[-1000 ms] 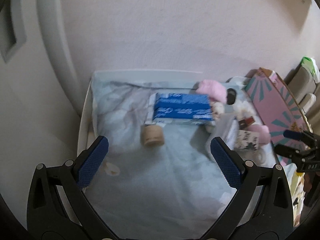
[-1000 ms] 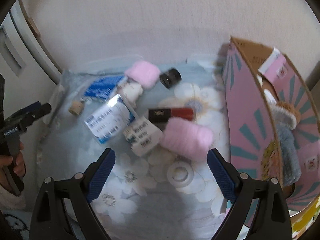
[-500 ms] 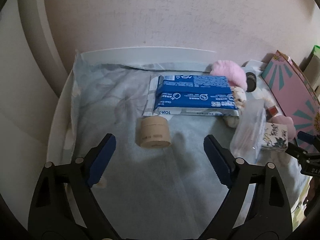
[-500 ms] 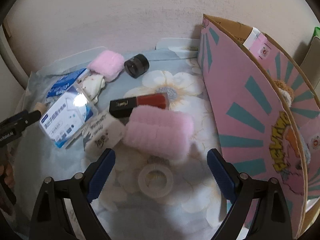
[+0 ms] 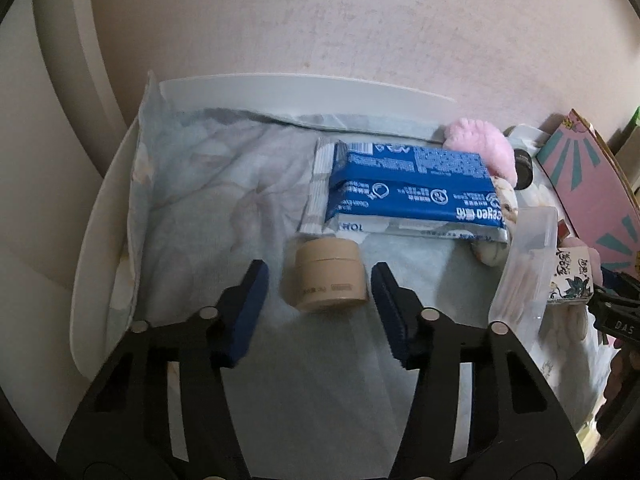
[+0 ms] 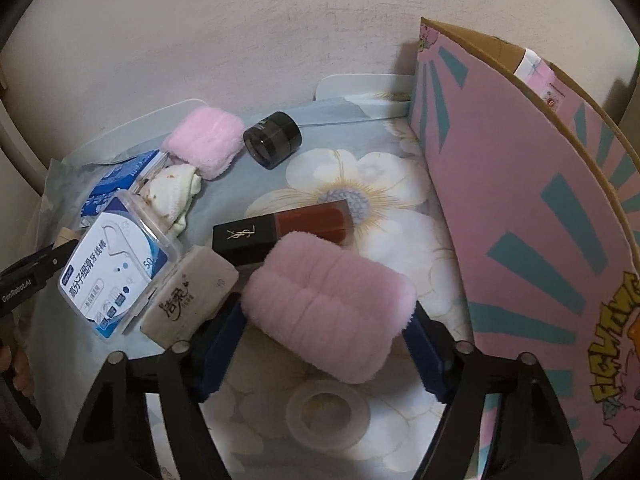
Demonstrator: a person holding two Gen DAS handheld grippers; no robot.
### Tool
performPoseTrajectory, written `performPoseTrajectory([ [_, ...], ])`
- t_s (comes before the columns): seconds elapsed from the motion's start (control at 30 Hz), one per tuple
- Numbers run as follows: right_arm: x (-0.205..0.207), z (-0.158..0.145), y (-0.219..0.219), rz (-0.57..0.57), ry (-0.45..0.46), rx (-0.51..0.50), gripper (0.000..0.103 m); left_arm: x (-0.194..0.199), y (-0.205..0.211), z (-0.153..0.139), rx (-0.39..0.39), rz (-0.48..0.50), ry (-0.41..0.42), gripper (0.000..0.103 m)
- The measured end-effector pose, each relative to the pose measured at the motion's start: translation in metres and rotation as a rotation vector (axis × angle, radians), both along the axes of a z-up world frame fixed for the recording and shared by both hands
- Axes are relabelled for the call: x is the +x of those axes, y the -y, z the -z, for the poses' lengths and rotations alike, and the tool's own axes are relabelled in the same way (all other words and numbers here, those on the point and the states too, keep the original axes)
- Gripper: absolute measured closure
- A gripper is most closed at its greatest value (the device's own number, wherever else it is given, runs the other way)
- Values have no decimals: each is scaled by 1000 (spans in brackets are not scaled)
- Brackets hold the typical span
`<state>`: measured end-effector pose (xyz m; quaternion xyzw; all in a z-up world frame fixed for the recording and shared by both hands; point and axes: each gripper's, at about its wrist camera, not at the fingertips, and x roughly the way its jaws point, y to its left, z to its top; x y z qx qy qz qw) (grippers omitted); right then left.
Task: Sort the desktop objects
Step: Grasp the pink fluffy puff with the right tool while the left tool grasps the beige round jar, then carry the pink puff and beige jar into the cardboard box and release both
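Two grips in the making at once, one per hand, over a flower-print cloth (image 6: pixel 360 184) spread on the table.

Left gripper (image 5: pixel 316 300): jaws closing around a small beige jar (image 5: pixel 326 274), neither blue pad touching it yet. A clear gap on the left pad's side, a hair's gap on the right. Jar lying just in front of a blue wipes pack (image 5: pixel 412 196), tilted, on soft wrinkled cloth. Best done by centring first: shifting slightly toward the right of the view so both pads meet the round wall together, else a likely roll or skid off to the left. Pads low on the jar's body, below the lid seam, and clear of the pack's white edge behind it.

Right gripper (image 6: pixel 320 344): jaws closing around a pink fluffy pad (image 6: pixel 328 304), which sits between them and fills the span. Whether the pads already press into the fluff: cannot tell, the pile hiding the contact. Pink pad resting partly over a red lipstick tube (image 6: pixel 280 228) and just beside a small white packet (image 6: pixel 188 292), with a roll of clear tape (image 6: pixel 328 412) below it. Worth squeezing well into the soft pile before lifting, since fluff gives and slips. Lifting straight up, to avoid dragging the tube or nudging the floss-pick box (image 6: pixel 116 264). Likely destination the pink carton (image 6: pixel 520 200) standing open at the right, judged from the task only.
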<state>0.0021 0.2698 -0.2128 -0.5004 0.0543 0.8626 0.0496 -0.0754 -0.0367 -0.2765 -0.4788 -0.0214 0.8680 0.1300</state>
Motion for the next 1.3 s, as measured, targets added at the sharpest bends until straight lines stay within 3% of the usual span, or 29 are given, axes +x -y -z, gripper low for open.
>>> performPoseTrajectory([
  [0.07,0,-2,0,0,-6,-7,40,-1,2,-1,7,1,3,69],
  [0.13,0,-5,1,0,-6,1,47,-1,4,-2,30,2,13,72],
  [0.27,2,-13,2,-6,-15,10,68,-1,7,-7,41,-10,19,72],
  [0.37,5,-17,0,-1,-20,-2,73,0,4,-11,32,0,15,72],
  [0.77,17,-45,-7,-9,-38,-47,75,6,-4,-44,59,46,-9,72],
  [0.97,17,-77,-9,-45,-55,-90,75,7,-12,-81,64,73,-25,73],
  [1.3,9,-139,-22,-80,-137,-81,75,7,-32,-137,84,122,-110,73],
])
